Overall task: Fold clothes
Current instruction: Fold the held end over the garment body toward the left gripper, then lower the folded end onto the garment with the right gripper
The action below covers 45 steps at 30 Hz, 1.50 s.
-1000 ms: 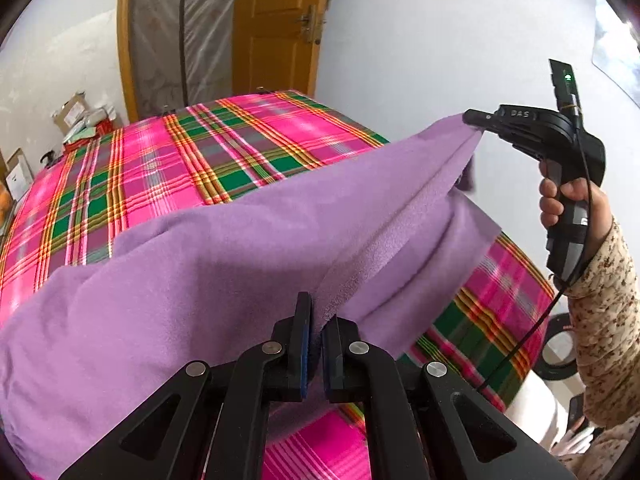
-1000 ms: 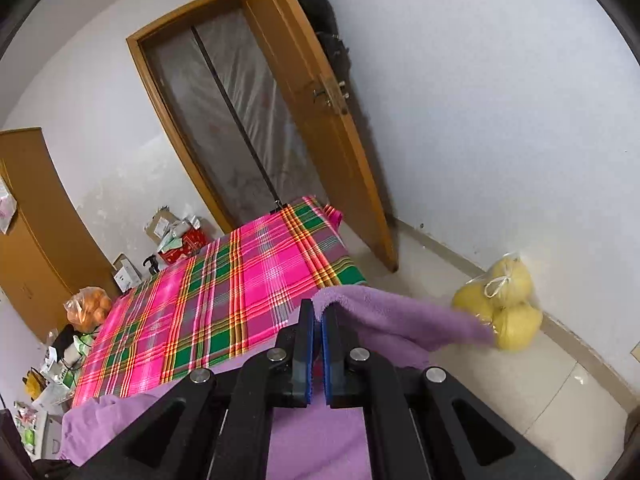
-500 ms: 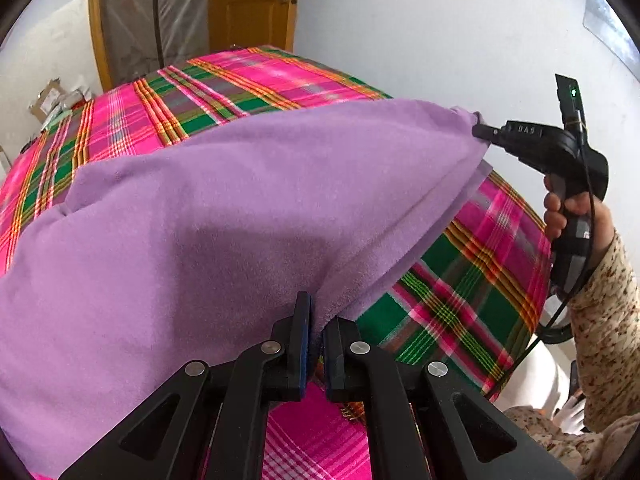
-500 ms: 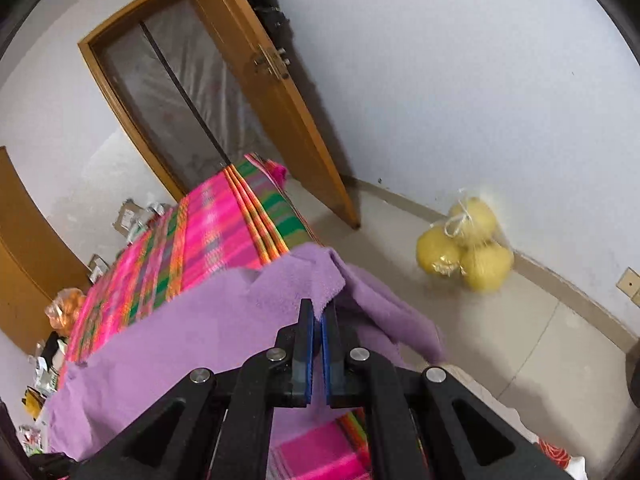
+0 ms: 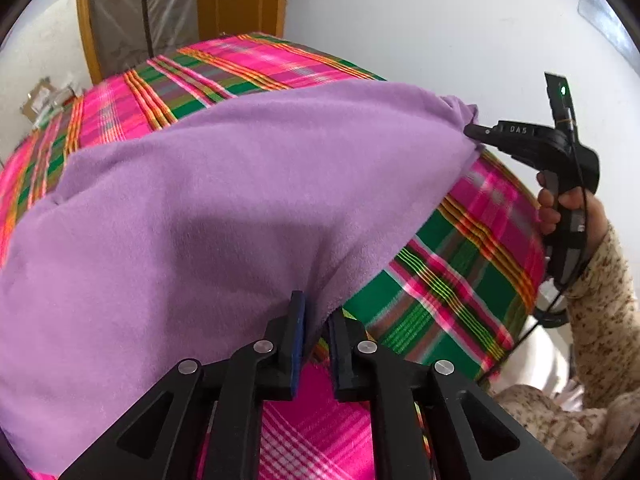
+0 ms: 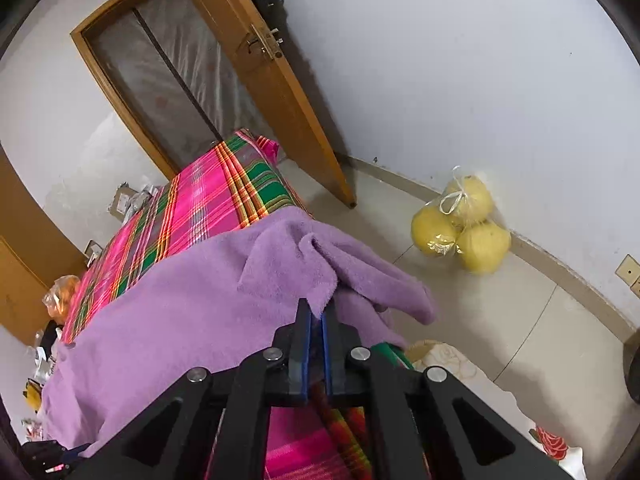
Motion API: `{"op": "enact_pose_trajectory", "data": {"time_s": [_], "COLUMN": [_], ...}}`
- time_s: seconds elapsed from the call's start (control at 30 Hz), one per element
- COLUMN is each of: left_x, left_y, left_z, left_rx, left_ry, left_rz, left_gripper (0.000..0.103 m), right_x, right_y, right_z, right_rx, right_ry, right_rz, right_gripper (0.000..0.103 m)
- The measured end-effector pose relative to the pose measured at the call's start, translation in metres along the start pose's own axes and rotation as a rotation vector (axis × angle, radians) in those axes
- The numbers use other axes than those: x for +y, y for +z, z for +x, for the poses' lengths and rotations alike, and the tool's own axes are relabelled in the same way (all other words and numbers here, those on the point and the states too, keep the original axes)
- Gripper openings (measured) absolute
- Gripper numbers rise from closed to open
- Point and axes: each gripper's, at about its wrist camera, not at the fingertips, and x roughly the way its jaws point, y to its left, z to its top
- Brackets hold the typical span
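my left claw (image 5: 316, 322) and right claw (image 6: 317, 320) each pinch a corner of the purple towel (image 5: 200, 208), holding its edge taut over the plaid bed (image 5: 460, 280) so it spreads flat.

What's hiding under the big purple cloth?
Under the purple cloth lies the pink and green plaid bedcover, showing around its edges. Anything else beneath is covered.
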Motion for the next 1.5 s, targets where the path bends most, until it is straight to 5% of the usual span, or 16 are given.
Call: {"op": "enact_pose_trajectory", "data": {"time_s": [0.2,0.37,0.6,0.77,0.93,1.5], "left_x": [0.020,0.013,0.019,0.022,0.022,0.018], "left_y": [0.012,0.016,0.029,0.031,0.032,0.034], "left_z": [-0.009,-0.020,0.005,0.028,0.030,0.031], "left_rx": [0.001,-0.042,0.005,0.065,0.061,0.039], "left_ry": [-0.194,-0.331,-0.302,-0.306,-0.316,-0.318], "left_rz": [-0.137,-0.121,-0.160,-0.194,-0.199,-0.219], "left_gripper": [0.012,0.017,0.020,0.020,0.020,0.020], "right_x": [-0.007,-0.013,-0.019,-0.035,-0.044,-0.068], "right_y": [-0.001,0.005,0.028,0.048,0.048,0.041], "right_z": [-0.009,-0.017,-0.019,0.008,0.035,0.067], "right_rx": [0.018,0.008,-0.028,0.037,0.124,0.200], "right_ry": [-0.003,-0.017,-0.008,0.061,0.098,0.253], "right_rz": [0.013,0.027,0.080,0.197,0.260,0.452], "right_gripper": [0.004,0.005,0.007,0.027,0.033,0.043]}}
